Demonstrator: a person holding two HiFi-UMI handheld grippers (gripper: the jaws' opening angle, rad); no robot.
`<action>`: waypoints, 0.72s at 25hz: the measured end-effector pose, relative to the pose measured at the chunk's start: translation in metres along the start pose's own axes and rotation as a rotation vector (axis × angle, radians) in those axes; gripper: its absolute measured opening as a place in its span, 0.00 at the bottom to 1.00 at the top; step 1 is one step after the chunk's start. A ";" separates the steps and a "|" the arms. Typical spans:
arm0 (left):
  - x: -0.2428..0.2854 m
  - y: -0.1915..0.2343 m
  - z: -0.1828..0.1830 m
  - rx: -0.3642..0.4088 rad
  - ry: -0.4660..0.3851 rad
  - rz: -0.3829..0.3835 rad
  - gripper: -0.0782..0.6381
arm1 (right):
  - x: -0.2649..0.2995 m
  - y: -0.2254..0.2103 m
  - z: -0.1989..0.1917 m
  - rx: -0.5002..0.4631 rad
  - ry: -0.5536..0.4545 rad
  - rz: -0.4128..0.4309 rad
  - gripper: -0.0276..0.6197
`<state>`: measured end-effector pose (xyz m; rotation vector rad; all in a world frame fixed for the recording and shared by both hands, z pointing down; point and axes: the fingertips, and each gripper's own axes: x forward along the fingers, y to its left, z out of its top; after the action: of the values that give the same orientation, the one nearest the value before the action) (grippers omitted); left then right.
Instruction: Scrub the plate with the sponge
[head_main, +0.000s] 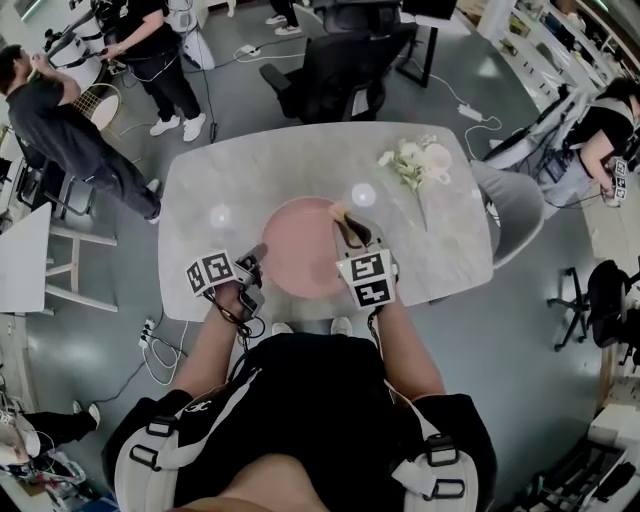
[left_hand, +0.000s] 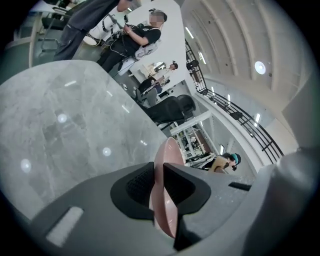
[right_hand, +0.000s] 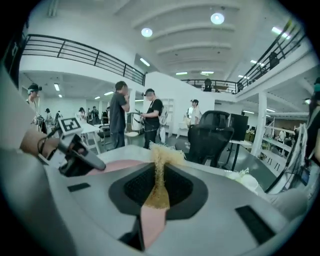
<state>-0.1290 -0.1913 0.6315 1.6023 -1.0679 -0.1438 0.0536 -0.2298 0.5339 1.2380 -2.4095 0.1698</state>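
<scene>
Seen from the head view, marker cubes (head_main: 210, 272) cover most of the left claw (head_main: 254, 262) and right claw (head_main: 352, 236), the plate (head_main: 300, 250) loses its near rim beneath them, and the sponge (head_main: 347, 222) shows only as a sliver too small to read. In the left gripper view the plate stands edge-on, its lower part lost behind the claw's body. In the right gripper view that claw's grey body hides most of the plate.
</scene>
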 end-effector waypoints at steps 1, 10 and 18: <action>0.002 0.008 -0.002 -0.023 0.005 0.010 0.18 | -0.006 0.000 0.010 0.000 -0.039 -0.003 0.13; 0.028 0.065 -0.021 -0.084 0.047 0.133 0.18 | -0.053 -0.008 0.043 0.021 -0.155 -0.042 0.13; 0.050 0.101 -0.034 -0.089 0.074 0.201 0.18 | -0.073 -0.021 0.052 0.053 -0.177 -0.078 0.12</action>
<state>-0.1348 -0.1952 0.7494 1.4022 -1.1421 0.0027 0.0912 -0.2028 0.4548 1.4230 -2.5146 0.1059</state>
